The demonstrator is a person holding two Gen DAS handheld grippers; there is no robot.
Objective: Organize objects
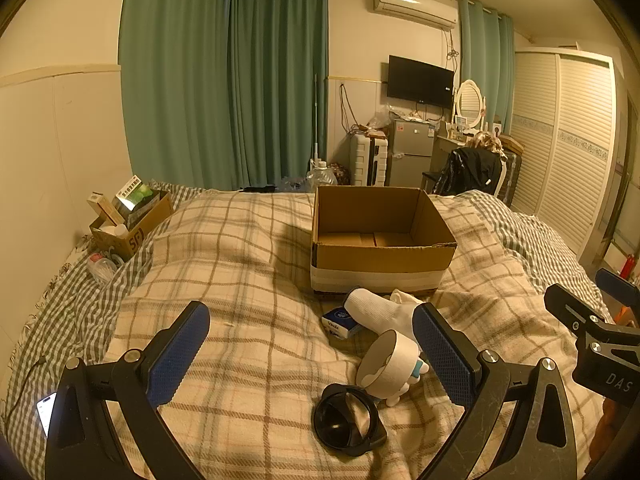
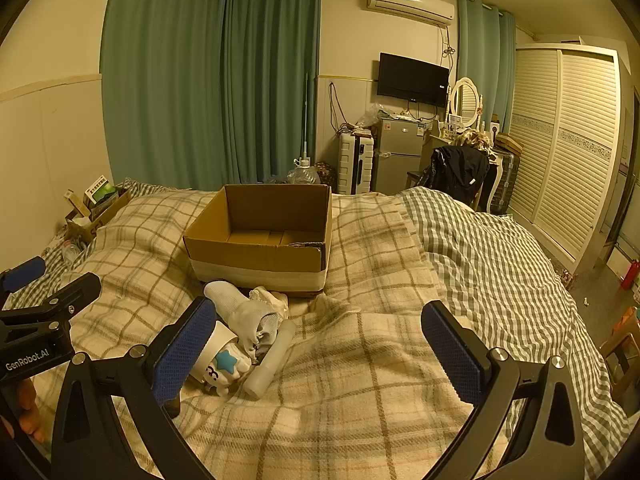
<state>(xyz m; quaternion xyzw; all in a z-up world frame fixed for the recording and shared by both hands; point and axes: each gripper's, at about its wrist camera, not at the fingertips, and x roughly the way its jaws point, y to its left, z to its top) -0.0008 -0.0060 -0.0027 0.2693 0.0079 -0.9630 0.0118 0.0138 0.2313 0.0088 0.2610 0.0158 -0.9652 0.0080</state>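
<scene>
Cardboard box (image 1: 380,236) sits open-topped in the middle of the bed (image 1: 240,264), a white band of tape around its lower wall, nothing visible inside. Just near of it lies a small heap: a white sock (image 1: 378,310), a blue tissue pack (image 1: 340,322) printed "Vinda", a white toy figure (image 2: 222,364) with a blue star on it, a black round funnel-like piece (image 1: 346,420) and a pale plastic tube (image 2: 272,360). The sock partly overlaps the tissue pack.

Left gripper (image 1: 316,356) hangs over the near blanket with jaws spread wide and holding nothing; the toy lies just inside its right finger. Right gripper (image 2: 320,354) is likewise wide apart and bare, the toy beside its left finger. Its body reads "DAS"; the left one's reads "GenRobot.AI".

At the far left edge of the bed, a smaller carton (image 1: 132,228) marked "SF" holds boxes.
</scene>
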